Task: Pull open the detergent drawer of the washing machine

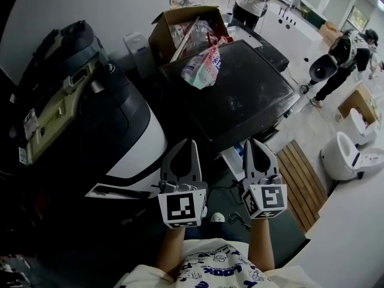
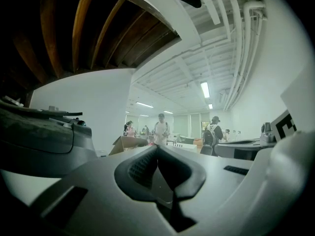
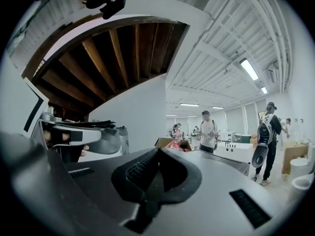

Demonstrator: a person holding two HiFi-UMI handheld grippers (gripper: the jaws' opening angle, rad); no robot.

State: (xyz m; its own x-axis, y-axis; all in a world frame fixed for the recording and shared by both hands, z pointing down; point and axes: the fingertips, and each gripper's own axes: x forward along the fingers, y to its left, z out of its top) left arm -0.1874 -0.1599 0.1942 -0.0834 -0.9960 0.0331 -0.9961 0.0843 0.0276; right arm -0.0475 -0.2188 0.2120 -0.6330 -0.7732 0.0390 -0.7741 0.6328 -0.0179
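Observation:
In the head view both grippers are held side by side in front of the person, pointing level over the floor. My left gripper (image 1: 185, 146) is shut, its tips touching with nothing between them, as the left gripper view (image 2: 156, 150) also shows. My right gripper (image 1: 255, 144) (image 3: 157, 154) is shut and empty too. Ahead of them stands a machine with a flat black top (image 1: 252, 101); a plastic bag (image 1: 203, 68) lies on it. Neither gripper touches it. I cannot make out a detergent drawer in any view.
A large rounded dark and white appliance (image 1: 120, 137) stands close on the left. An open cardboard box (image 1: 180, 26) sits behind the black-topped machine. A wooden slatted board (image 1: 303, 179) and white fixtures (image 1: 351, 155) lie to the right. People (image 1: 345, 53) stand further off.

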